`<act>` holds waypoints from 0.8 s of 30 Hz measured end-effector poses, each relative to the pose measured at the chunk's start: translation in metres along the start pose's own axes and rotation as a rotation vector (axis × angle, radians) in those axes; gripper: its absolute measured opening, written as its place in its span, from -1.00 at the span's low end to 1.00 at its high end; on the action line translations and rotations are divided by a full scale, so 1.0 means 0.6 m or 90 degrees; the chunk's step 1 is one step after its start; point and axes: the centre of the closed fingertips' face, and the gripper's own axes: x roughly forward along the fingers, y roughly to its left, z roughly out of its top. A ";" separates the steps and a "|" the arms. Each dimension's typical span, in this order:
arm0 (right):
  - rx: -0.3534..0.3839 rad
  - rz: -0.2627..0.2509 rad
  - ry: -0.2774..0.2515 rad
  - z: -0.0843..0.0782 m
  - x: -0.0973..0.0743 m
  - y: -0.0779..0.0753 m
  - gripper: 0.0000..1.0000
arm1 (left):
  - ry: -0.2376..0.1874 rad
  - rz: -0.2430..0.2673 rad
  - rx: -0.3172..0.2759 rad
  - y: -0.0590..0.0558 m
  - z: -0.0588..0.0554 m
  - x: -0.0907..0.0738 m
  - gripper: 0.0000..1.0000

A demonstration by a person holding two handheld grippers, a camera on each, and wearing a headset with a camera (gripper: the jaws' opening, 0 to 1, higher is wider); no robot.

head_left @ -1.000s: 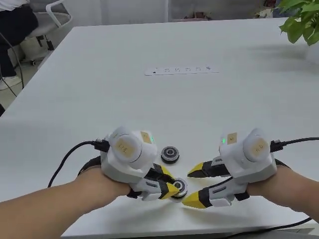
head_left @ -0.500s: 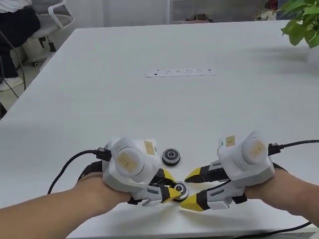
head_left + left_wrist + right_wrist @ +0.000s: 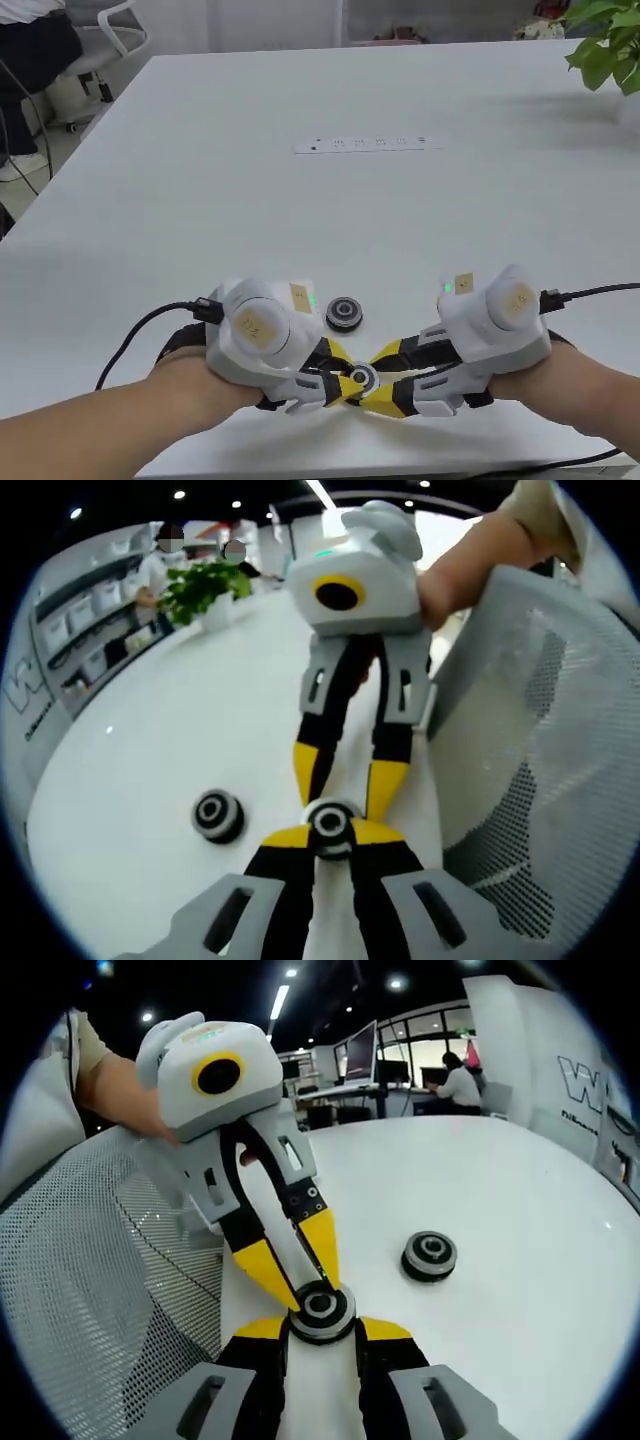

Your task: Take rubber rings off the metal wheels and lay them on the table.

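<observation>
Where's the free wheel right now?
In the head view the free wheel lies on the table just beyond the gripped wheel, between the left gripper and right gripper.

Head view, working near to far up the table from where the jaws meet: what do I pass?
held wheel → loose wheel → power strip

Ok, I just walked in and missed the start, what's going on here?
A person holds a gripper in each hand. The left gripper and right gripper both clasp one metal wheel near the front edge of the table, its rubber ring not yet off. A second wheel lies on the table just behind them.
</observation>
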 end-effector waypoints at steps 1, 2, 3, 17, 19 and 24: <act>0.000 0.000 -0.001 -0.001 -0.001 0.001 -0.52 | 0.000 0.000 0.000 0.000 0.000 0.000 -0.73; 0.000 -0.001 -0.001 -0.001 -0.001 0.002 -0.53 | 0.000 0.000 0.000 0.000 0.000 0.000 -0.73; -0.001 -0.001 -0.001 -0.002 -0.002 0.002 -0.54 | 0.000 0.001 0.000 0.000 0.000 0.000 -0.73; -0.014 -0.010 0.013 -0.012 -0.011 0.001 -0.72 | -0.002 0.004 -0.004 0.001 0.000 0.000 -0.73; -0.012 -0.012 0.016 -0.014 -0.013 0.000 -0.80 | -0.002 0.004 -0.004 0.001 0.000 0.000 -0.73; -0.003 -0.013 0.015 -0.015 -0.013 0.000 -0.85 | -0.002 0.005 -0.002 0.001 0.000 0.000 -0.73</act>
